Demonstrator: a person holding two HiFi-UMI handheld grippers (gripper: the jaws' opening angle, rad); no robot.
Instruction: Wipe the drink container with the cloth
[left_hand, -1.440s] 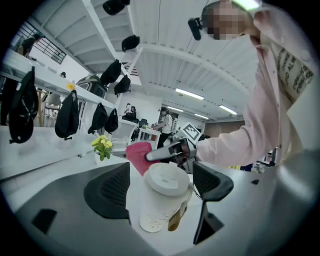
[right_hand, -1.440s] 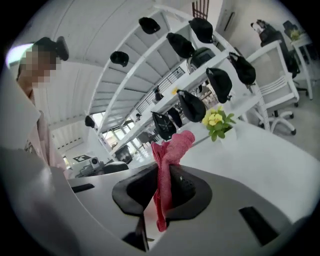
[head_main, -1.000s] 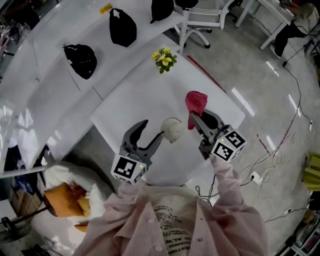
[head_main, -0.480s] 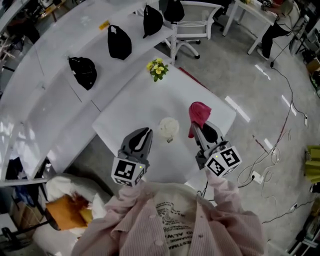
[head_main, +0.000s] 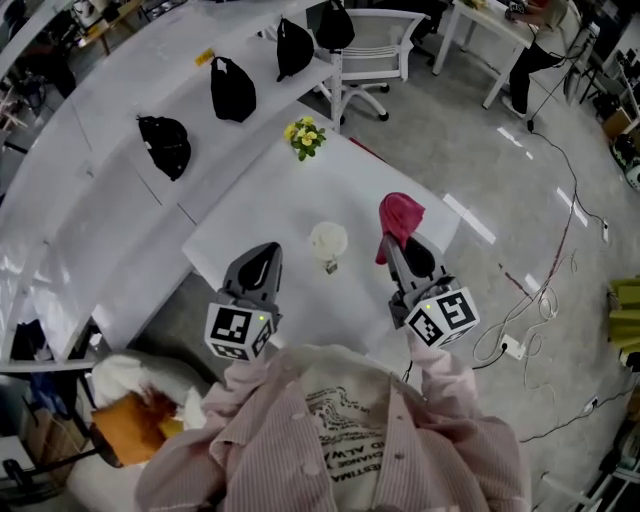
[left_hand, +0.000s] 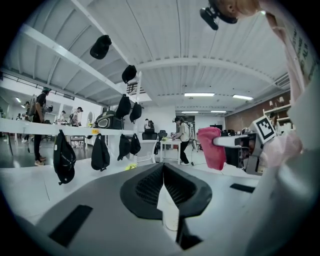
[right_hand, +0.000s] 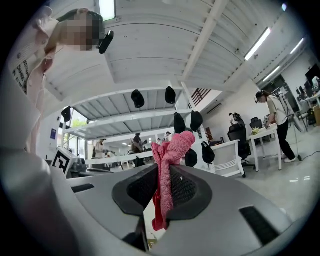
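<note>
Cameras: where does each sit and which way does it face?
Head view: on the person's head, steeply down at the white square table; both grippers, pink-striped shirt show.
Left gripper view: on left gripper, along its shut, empty jaws.
Right gripper view: on right gripper, along jaws clamping crumpled pink cloth.
Shared: that cloth, in all three.

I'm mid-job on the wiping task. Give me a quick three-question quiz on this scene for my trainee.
1. Short answer: does the white drink container on the white table touch either gripper?
2. What is clamped in the right gripper? A) yellow flowers B) pink cloth C) black bag
3. True or false: the left gripper has its jaws wide apart.
Key: 1 no, it stands apart from both; 2 B; 3 false, they are shut with nothing between them.
</note>
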